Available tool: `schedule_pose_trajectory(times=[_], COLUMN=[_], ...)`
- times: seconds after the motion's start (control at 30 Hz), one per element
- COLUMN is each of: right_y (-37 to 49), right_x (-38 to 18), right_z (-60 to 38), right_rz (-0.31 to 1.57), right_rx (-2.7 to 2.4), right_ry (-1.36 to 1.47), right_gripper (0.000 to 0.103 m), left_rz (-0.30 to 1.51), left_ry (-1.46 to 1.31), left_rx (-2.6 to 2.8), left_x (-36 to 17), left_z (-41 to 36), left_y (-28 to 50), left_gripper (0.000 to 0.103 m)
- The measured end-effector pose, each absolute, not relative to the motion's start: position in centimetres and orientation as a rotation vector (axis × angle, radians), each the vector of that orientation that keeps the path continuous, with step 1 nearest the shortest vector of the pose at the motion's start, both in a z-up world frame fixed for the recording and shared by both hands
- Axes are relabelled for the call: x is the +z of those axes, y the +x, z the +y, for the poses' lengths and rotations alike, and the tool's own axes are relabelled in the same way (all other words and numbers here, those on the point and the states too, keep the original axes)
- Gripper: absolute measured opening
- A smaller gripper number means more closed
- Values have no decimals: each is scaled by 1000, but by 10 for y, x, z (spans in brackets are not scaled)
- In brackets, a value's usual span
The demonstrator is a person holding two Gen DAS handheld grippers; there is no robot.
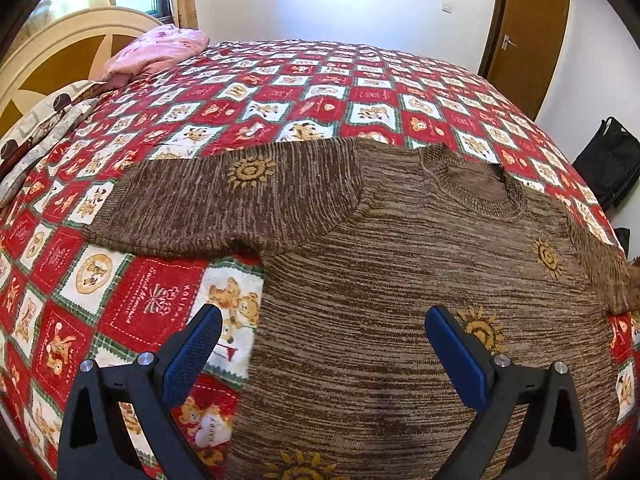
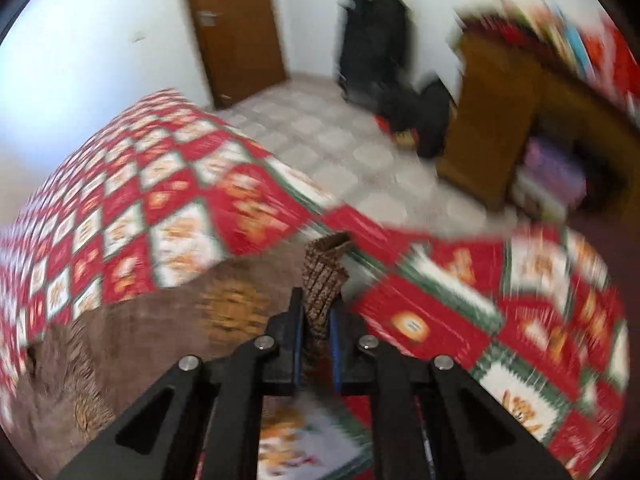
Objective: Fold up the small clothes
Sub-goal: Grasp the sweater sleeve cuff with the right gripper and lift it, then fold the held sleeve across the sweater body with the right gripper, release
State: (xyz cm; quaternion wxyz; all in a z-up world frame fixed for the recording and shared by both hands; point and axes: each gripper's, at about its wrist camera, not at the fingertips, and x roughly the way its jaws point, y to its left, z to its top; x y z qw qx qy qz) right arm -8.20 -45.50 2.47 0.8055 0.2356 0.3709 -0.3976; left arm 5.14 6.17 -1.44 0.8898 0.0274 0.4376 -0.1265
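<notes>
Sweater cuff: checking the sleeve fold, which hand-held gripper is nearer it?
Right. The right hand-held gripper is shut on the sweater cuff; the left hand-held gripper hangs open over the sweater's body.

sweater (image 1: pixel 400 280) | brown marled knit, gold sun motifs, ribbed round collar | front up, flat on the bed | one sleeve spread out sideways | other sleeve's ribbed cuff (image 2: pixel 324 280) lifted, pinched upright

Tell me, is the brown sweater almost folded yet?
Not yet. Done: the sweater lies spread flat on the quilt. In hand: the right gripper has pinched one sleeve cuff. The left gripper hovers open over the body. Left: the other sleeve still lies stretched out, and no fold shows.
</notes>
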Motion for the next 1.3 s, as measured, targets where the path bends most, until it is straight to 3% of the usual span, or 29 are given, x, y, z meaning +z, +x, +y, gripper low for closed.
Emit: schedule_pose_trajectory(times=[0.13,0.23,0.4,0.6,0.63,0.67,0.7,0.73,0.83,0.9,0.97,1.27,1.3], right_y=[-24,16,68,65,61,59,57,52,30,29,42,108,114], right_x=[58,53,-9,-66,-63,-61,-56,-51,-22,-13,-10,-34,-40], right_z=[-374,-309,-191,-156,-153,-155,-161,-167,-200,-218,-243,-216,-214], right_rz=[777,785,845,901,890,891,894,885,785,759,768,905,920], right_rx=[-697,-537,-309,-241,-238,-221,-184,-145,-106,-146,-178,-146,-184], right_ry=[246,140,-11,-55,-65,-65,-30,15,159,197,244,154,140], right_gripper=[14,14,14,21,25,45,74,83,76,49,42,40,46], left_rz=[902,897,874,867,873,880,886,890,884,886,891,903,897], left_ry=[35,29,61,73,66,58,53,53,73,77,75,64,69], left_rx=[-251,-243,-225,-195,-196,-200,-203,-208,-216,-217,-216,-186,-181], left_x=[-10,-8,-3,-5,-6,-7,-9,-10,-12,-14,-15,-16,-16], left_z=[69,73,80,90,90,90,89,88,82,81,80,92,94], left_y=[52,52,47,50,51,52,53,53,52,54,55,62,62], left_gripper=[102,102,102,102,102,102,102,102,102,102,102,102,102])
